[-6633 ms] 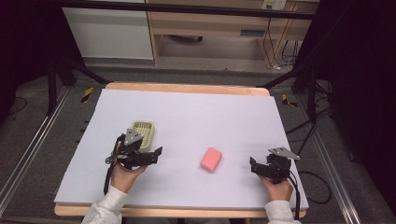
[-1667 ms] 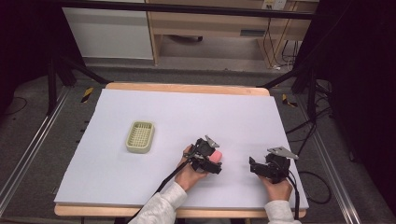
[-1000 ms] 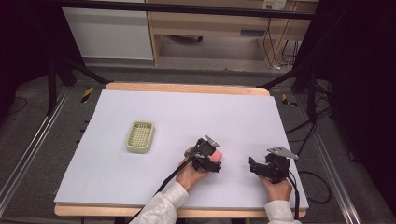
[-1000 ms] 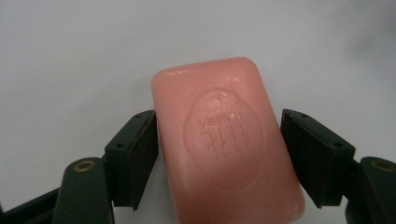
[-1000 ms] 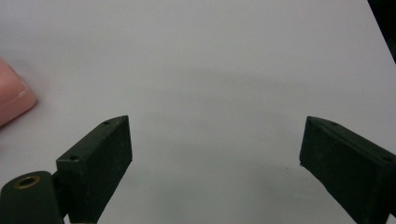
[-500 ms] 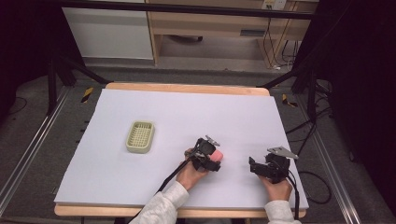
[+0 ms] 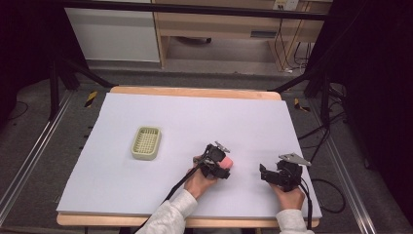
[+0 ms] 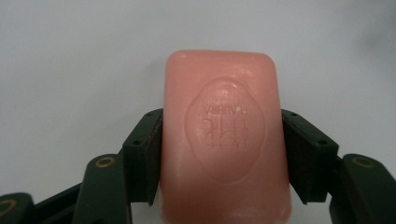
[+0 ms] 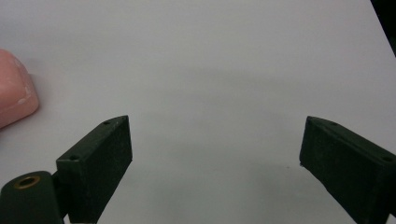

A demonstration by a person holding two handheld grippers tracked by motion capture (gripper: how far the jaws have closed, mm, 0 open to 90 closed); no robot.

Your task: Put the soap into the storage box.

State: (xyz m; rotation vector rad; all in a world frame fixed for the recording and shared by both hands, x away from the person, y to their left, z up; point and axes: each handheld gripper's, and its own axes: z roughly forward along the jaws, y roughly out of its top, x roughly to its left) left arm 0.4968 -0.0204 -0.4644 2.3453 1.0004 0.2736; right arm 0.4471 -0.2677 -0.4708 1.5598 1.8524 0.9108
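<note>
Main risk, as I judge it: the pink rounded bar of soap with an embossed oval stamp (image 8: pixel 223 140) is smooth and probably slick, and the left tongs (image 7: pixel 217 163) pinch it only by its two long sides around mid-length, so a quick lift or a twist could make it slide or pivot out. Squeezing harder could dent it or squirt it forward. Left tongs: jaws closed onto the soap, both pads flush against its sides, white bench (image 7: pixel 195 122) behind it; whether it's lifted or resting I can't tell. Right tongs (image 7: pixel 273 174): jaws wide apart, holding nothing, low over bare bench just right of the soap. The pale green slotted plastic soap dish (image 7: pixel 146 143) sits well to the left, empty.
</note>
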